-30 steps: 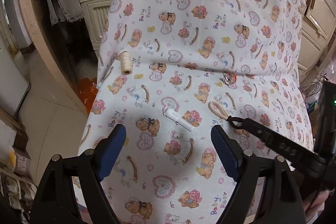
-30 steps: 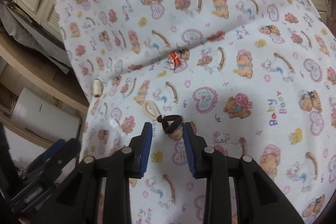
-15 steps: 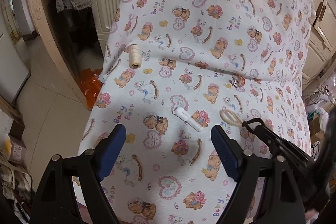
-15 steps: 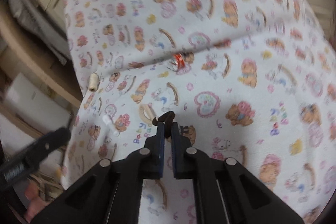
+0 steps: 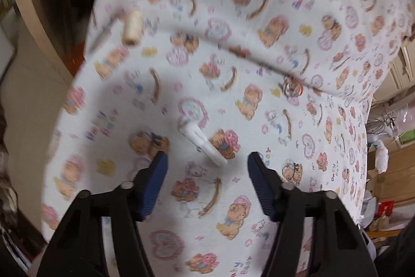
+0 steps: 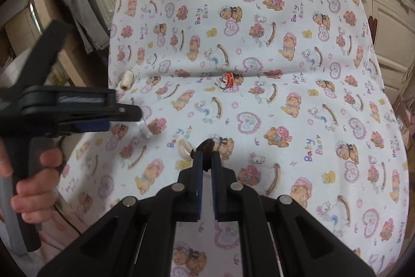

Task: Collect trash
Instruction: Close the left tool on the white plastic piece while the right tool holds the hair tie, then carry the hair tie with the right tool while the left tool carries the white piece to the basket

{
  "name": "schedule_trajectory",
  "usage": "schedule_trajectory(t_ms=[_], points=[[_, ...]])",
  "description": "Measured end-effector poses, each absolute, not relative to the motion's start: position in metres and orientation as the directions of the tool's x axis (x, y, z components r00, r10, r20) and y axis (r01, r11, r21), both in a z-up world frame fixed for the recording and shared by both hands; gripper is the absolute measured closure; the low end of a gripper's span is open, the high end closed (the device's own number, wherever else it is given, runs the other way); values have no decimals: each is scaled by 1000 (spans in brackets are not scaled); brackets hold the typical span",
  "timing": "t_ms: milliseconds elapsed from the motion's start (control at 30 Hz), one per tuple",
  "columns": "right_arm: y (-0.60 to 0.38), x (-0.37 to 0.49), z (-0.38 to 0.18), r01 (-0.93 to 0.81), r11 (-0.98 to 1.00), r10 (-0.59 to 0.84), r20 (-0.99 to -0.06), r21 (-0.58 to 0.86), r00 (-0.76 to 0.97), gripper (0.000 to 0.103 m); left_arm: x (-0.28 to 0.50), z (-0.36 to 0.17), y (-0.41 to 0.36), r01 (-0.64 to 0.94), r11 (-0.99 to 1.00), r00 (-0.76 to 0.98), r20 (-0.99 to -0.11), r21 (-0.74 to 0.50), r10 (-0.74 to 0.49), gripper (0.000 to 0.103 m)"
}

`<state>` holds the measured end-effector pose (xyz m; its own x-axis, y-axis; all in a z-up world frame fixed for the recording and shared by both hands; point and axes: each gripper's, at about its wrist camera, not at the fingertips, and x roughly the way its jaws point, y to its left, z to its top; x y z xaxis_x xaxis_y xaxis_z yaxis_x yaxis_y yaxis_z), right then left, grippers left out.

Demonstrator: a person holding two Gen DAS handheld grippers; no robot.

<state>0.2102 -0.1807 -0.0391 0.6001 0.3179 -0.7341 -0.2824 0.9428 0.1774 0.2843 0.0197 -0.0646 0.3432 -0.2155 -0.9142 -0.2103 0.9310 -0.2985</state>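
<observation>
A soft cotton sheet (image 6: pixel 259 100) printed with bears, hearts and the words "Baby Bear" covers the surface. The right gripper (image 6: pixel 206 160) is pressed together on a dark brown loop (image 6: pixel 207 146) joined to a beige braided cord (image 6: pixel 184 148) — both low on the sheet. The left gripper (image 5: pixel 206 162) is closing, its blue ribbed pads either side of a white plastic clip (image 5: pixel 201 140) without touching it. A cream thread spool (image 5: pixel 132 27) and a crinkled red-and-clear wrapper (image 6: pixel 228 78) lie farther up.

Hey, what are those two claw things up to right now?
Right gripper shut on dark loop. Left gripper closing, white clip ahead, untouched. Thread spool and wire coil remain. Nothing blocking.
</observation>
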Motion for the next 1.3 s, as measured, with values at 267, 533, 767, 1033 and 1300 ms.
schedule_trajectory(t_ms=[267,533,767,1033,1300], points=[[-182,203,-36,-297,946,293,-735,130,612,97,290,-71,7,-194,955,359,-922,-226,-145,67],[-188,199,-37,-300,950,267,-738,92,620,97,287,-76,-12,-105,988,375,-925,-111,-64,94],[-190,197,-39,-292,954,246,-746,72,619,97,258,-43,-13,-14,982,431,-887,-190,-165,94],[-196,193,-35,-273,959,240,-738,79,630,97,234,-12,18,-17,957,483,-840,-290,-247,94],[-203,187,-31,-257,964,228,-730,74,645,97,223,-4,24,3,969,514,-830,-248,-214,94]])
